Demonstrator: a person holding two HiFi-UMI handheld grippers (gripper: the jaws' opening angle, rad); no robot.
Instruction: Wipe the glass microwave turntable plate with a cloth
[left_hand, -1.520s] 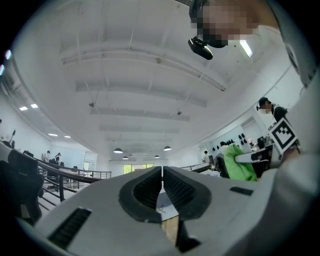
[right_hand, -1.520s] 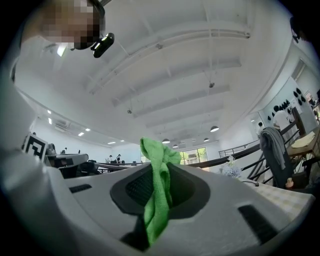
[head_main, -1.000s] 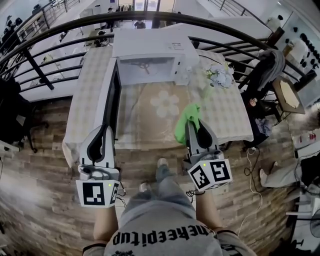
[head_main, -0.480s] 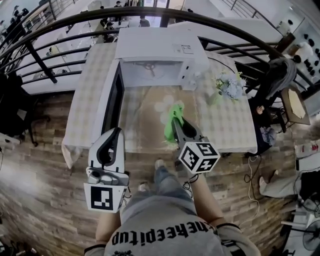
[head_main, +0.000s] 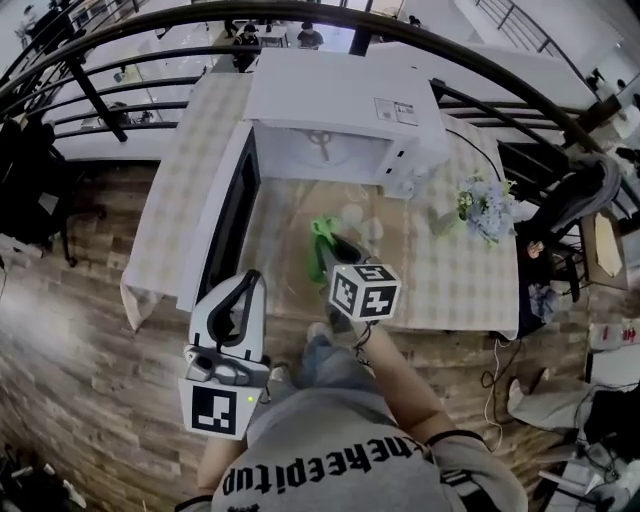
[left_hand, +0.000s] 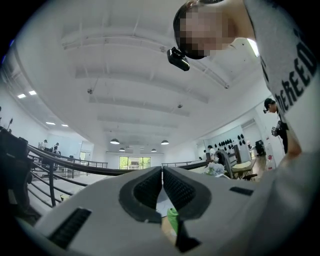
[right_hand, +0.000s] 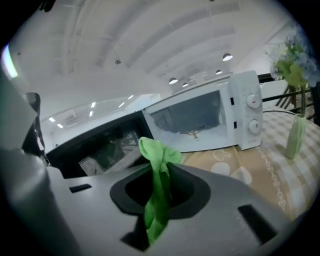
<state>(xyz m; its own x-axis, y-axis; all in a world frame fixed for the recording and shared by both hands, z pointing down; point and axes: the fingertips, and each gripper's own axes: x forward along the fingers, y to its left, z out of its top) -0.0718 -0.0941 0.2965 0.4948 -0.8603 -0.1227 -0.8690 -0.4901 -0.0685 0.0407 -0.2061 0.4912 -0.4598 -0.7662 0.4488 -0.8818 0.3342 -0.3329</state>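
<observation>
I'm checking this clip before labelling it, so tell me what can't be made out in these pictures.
Glass plate: head view and right gripper view show none plainly, in the microwave or on the mat; the right gripper and its green cloth cover part of the mat.
Label on the microwave top: head view, print too small.
Table: left gripper view, mostly hidden behind the left gripper and its shut jaws.
</observation>
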